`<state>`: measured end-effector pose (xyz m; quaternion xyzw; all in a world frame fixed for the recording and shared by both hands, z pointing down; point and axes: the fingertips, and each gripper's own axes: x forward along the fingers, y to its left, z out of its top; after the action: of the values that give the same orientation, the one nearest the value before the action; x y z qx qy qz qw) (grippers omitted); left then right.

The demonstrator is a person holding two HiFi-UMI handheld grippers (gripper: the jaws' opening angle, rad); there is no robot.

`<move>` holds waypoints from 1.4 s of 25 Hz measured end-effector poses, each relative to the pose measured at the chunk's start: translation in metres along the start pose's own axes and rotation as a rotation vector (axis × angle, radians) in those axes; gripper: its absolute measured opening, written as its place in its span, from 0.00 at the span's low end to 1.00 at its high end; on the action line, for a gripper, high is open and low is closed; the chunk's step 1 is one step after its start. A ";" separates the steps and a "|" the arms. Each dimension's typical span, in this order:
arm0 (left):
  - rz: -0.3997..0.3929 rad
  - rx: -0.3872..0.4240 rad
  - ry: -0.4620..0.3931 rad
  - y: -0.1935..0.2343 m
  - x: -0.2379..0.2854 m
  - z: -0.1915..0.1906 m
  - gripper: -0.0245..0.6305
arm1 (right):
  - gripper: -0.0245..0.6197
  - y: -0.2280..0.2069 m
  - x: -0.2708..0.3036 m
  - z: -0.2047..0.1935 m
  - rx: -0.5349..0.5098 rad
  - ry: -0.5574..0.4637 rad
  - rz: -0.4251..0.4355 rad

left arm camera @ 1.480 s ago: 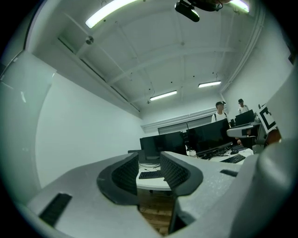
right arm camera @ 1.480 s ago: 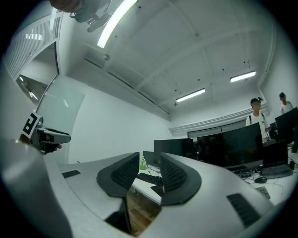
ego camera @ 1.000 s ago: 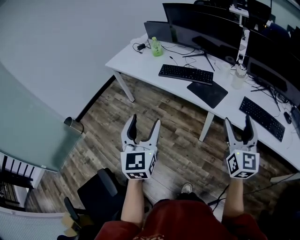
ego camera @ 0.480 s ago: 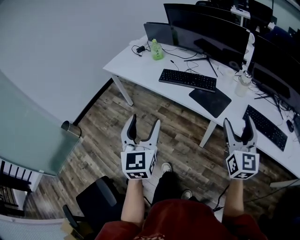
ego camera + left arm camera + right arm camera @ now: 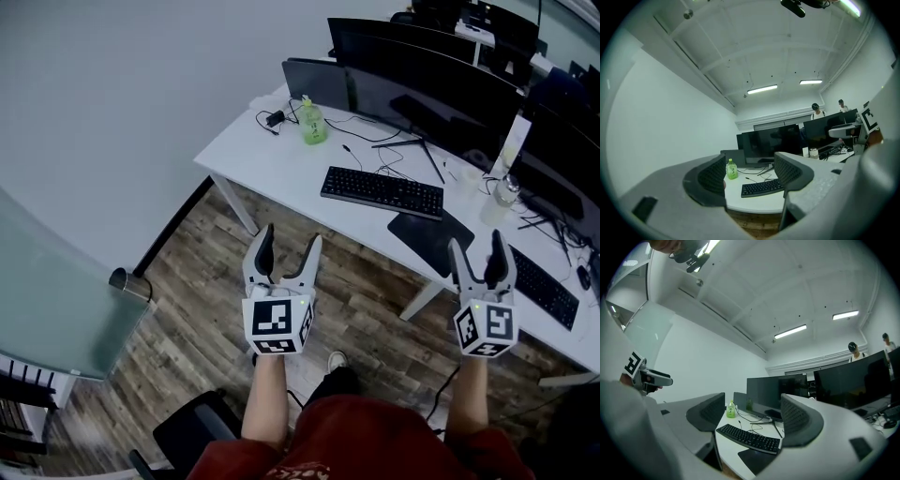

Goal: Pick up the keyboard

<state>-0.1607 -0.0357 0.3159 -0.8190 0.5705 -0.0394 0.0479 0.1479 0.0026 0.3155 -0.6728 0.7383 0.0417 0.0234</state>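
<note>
While the left hand-held gripper point(image 5: 286, 246) and right hand-held gripper point(image 5: 478, 246) both stand open and empty over the floor, the keyboard point(image 5: 382, 192) lies on the bench point(image 5: 272, 155) in the upper centre of the head view. It sits between them and well apart, its long axis running left to right, and neither looks clearly nearer.

Black chair point(image 5: 190, 433) partly off bottom edge
</note>
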 end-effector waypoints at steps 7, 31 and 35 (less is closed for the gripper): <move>-0.021 -0.018 0.002 0.058 0.060 -0.008 0.51 | 0.58 0.028 0.075 -0.005 -0.017 0.013 -0.016; -0.183 -0.048 0.169 0.072 0.280 -0.084 0.51 | 0.58 -0.049 0.229 -0.102 0.044 0.149 -0.162; -0.178 -0.055 0.250 0.069 0.320 -0.118 0.51 | 0.58 -0.070 0.265 -0.131 0.059 0.200 -0.160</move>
<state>-0.1278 -0.3639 0.4275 -0.8561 0.4979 -0.1293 -0.0497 0.1958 -0.2786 0.4198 -0.7294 0.6817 -0.0495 -0.0274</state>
